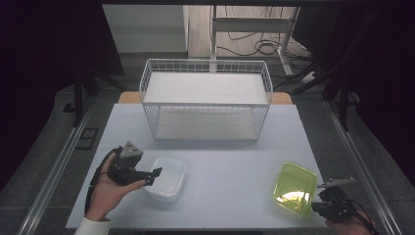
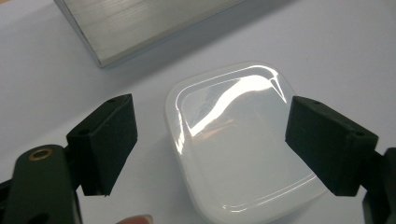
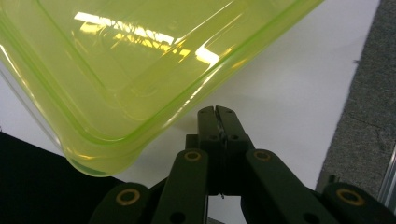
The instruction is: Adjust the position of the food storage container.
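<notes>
A clear white plastic container (image 1: 166,178) (image 2: 233,140) lies on the pale table (image 1: 230,161) at the front left. My left gripper (image 1: 153,176) (image 2: 212,149) is open, its two black pads straddling the container's near end without touching it. At the front right lies a translucent green container (image 1: 295,187) (image 3: 140,60). Beside its near right corner my right gripper (image 1: 318,205) (image 3: 215,114) is shut, its jaws pressed flat together with nothing visible between them, the tips right at the green rim.
A white wire basket (image 1: 205,104) with two levels stands at the back middle of the table. A brushed metal bar (image 2: 140,23) runs beyond the white container in the left gripper view. Grey floor (image 3: 369,107) lies past the table's right edge.
</notes>
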`<state>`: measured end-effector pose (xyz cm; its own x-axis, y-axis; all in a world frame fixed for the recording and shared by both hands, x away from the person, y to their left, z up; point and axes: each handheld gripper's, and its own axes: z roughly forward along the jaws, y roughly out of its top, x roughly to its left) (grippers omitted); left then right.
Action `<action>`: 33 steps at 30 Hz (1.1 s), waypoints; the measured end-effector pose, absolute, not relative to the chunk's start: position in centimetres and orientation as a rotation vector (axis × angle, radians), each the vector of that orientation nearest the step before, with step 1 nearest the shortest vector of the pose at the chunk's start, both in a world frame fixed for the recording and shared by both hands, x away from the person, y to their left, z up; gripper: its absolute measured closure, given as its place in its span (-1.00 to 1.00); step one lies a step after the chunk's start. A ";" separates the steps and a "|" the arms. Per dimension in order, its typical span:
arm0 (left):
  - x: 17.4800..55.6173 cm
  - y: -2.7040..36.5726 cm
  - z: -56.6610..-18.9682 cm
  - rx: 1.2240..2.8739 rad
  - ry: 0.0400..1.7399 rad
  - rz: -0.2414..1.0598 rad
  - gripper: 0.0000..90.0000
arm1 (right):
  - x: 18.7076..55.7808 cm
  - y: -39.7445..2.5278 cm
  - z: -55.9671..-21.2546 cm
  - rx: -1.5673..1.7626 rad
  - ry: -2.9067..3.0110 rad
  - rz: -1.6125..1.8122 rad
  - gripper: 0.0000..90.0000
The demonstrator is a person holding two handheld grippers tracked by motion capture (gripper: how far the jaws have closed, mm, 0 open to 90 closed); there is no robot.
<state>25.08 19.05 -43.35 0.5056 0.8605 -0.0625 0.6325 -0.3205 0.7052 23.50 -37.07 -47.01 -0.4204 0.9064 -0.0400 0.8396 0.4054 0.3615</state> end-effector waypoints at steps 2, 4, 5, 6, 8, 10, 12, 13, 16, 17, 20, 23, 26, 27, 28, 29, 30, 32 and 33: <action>25.1 19.2 -43.3 2.066 1.217 0.429 -0.63 | 23.5 -36.9 -47.0 1.531 2.447 0.412 0.98; 25.1 19.2 -43.3 2.062 1.219 0.430 -0.63 | 23.5 -36.6 -47.0 1.525 2.460 0.414 0.98; 25.1 19.1 -43.3 2.057 1.226 0.425 -0.63 | 23.5 -36.3 -46.9 1.519 2.472 0.425 0.98; 25.0 19.0 -43.3 2.058 1.227 0.424 -0.63 | 23.5 -36.0 -46.8 1.511 2.486 0.444 0.98; 25.0 18.9 -43.3 2.060 1.227 0.423 -0.63 | 23.7 -35.2 -46.6 1.489 2.497 0.460 0.98; 25.0 18.9 -43.4 2.065 1.226 0.419 -0.63 | 23.9 -34.2 -46.9 1.470 2.515 0.421 0.98; 25.0 18.9 -43.4 2.066 1.227 0.418 -0.63 | 24.0 -33.7 -47.1 1.462 2.525 0.409 0.98; 25.0 18.9 -43.5 2.065 1.233 0.418 -0.63 | 24.3 -32.9 -47.5 1.446 2.547 0.402 0.98; 24.9 19.1 -43.4 2.073 1.230 0.420 -0.63 | 24.5 -31.5 -47.9 1.411 2.576 0.389 0.98; 24.9 19.2 -43.4 2.068 1.236 0.424 -0.63 | 24.5 -31.0 -47.9 1.404 2.586 0.393 0.98; 24.9 19.3 -43.6 2.058 1.246 0.422 -0.63 | 24.7 -29.9 -48.0 1.373 2.608 0.414 0.98; 24.9 19.3 -43.7 2.064 1.251 0.418 -0.63 | 24.8 -29.1 -48.1 1.349 2.619 0.429 0.98; 24.9 19.3 -43.8 2.067 1.251 0.417 -0.63 | 25.1 -28.5 -48.3 1.341 2.620 0.441 0.98; 25.0 19.3 -43.8 2.068 1.251 0.417 -0.63 | 25.2 -28.3 -48.4 1.341 2.619 0.445 0.98; 25.0 19.3 -43.9 2.069 1.252 0.417 -0.63 | 25.3 -28.1 -48.4 1.343 2.615 0.448 0.98; 25.0 19.2 -43.9 2.068 1.253 0.417 -0.63 | 25.4 -27.9 -48.5 1.342 2.615 0.450 0.98; 25.0 19.2 -44.0 2.069 1.254 0.415 -0.63 | 25.5 -27.7 -48.5 1.342 2.611 0.457 0.98; 25.1 19.2 -44.0 2.075 1.256 0.414 -0.63 | 25.8 -27.3 -48.7 1.344 2.607 0.469 0.98; 25.1 19.2 -44.1 2.076 1.254 0.414 -0.63 | 25.9 -27.1 -48.7 1.348 2.603 0.470 0.98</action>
<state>25.06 19.20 -44.07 0.4880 0.8701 -0.0689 0.6585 -0.3152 0.6834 25.86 -27.10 -48.70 -0.5760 0.8174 -0.0084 0.7629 0.5412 0.3537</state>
